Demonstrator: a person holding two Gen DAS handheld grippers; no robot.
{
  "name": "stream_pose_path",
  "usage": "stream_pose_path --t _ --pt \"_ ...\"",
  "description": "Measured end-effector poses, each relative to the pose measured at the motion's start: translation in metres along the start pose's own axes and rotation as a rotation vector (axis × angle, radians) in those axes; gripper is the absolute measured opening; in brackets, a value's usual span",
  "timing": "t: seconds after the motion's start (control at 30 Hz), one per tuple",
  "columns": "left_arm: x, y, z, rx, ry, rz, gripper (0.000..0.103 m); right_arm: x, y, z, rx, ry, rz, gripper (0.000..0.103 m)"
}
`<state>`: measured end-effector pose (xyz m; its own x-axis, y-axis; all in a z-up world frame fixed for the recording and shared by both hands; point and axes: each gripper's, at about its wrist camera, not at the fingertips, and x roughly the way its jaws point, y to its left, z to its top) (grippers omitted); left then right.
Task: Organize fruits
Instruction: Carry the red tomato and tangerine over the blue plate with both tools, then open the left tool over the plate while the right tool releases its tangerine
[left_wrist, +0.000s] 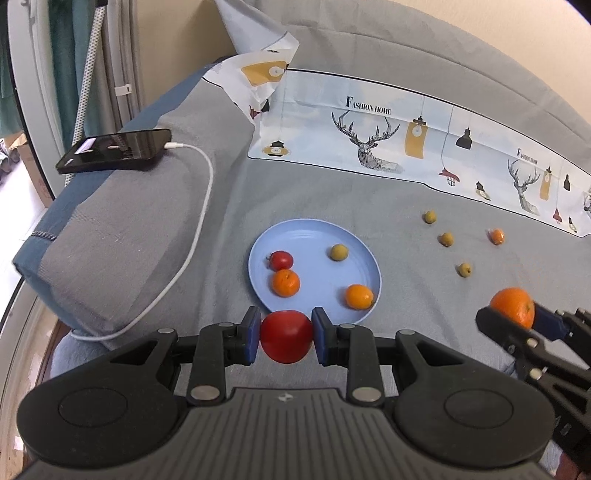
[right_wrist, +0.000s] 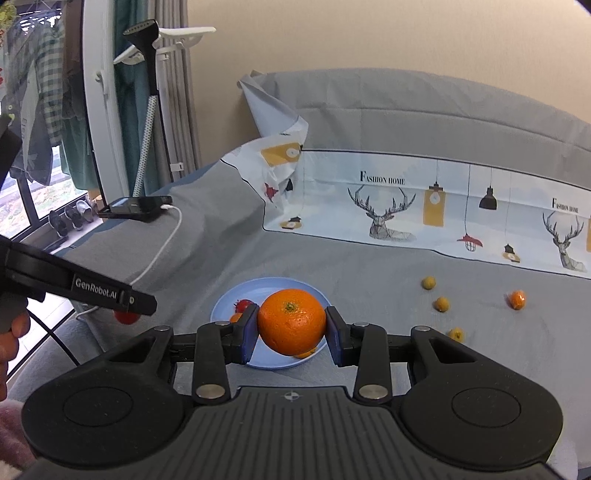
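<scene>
Grey bed (left_wrist: 369, 192) | left gripper (left_wrist: 286, 338) clamps tomato (left_wrist: 286, 339) | right gripper (right_wrist: 291, 325) clamps orange (right_wrist: 291, 321)

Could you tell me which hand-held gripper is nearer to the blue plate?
Left. The left hand-held gripper holds a tomato at the blue plate's near rim; the right hand-held gripper, holding an orange, is off to its side.

My left gripper (left_wrist: 286, 338) is matt black plastic with dull metal rivets; its blue pads (left_wrist: 252, 334) look rubbery. The red fruit (left_wrist: 286, 336) is smooth and glossy, the orange (right_wrist: 291, 322) pitted. The blue plate (left_wrist: 258, 254) at twelve o'clock looks like smooth satin plastic, on matt woven grey cloth (left_wrist: 332, 199).
</scene>
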<state>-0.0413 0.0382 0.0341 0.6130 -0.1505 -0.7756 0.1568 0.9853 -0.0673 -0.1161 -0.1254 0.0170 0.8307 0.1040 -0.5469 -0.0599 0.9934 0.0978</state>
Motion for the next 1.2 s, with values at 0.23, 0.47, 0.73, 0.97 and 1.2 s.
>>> stream_pose_path --t 0.23,0.47,0.73,0.97,1.2 --pt "0.029 -0.008 0.019 -0.005 0.016 -0.003 0.033 0.029 -0.004 0.001 0.000 0.033 0.001 0.040" --pt "0.065 -0.013 0.035 0.004 0.041 0.010 0.033 0.066 -0.007 0.004 -0.005 0.065 0.000 0.040" --pt "0.121 -0.017 0.050 0.012 0.111 0.032 0.033 0.121 -0.013 0.002 -0.012 0.132 0.013 0.040" --pt "0.168 -0.017 0.054 0.037 0.154 0.060 0.033 0.177 -0.014 -0.009 -0.029 0.214 0.020 0.040" --pt "0.201 -0.016 0.057 0.049 0.182 0.077 0.033 0.215 -0.012 -0.014 -0.046 0.264 0.033 0.040"
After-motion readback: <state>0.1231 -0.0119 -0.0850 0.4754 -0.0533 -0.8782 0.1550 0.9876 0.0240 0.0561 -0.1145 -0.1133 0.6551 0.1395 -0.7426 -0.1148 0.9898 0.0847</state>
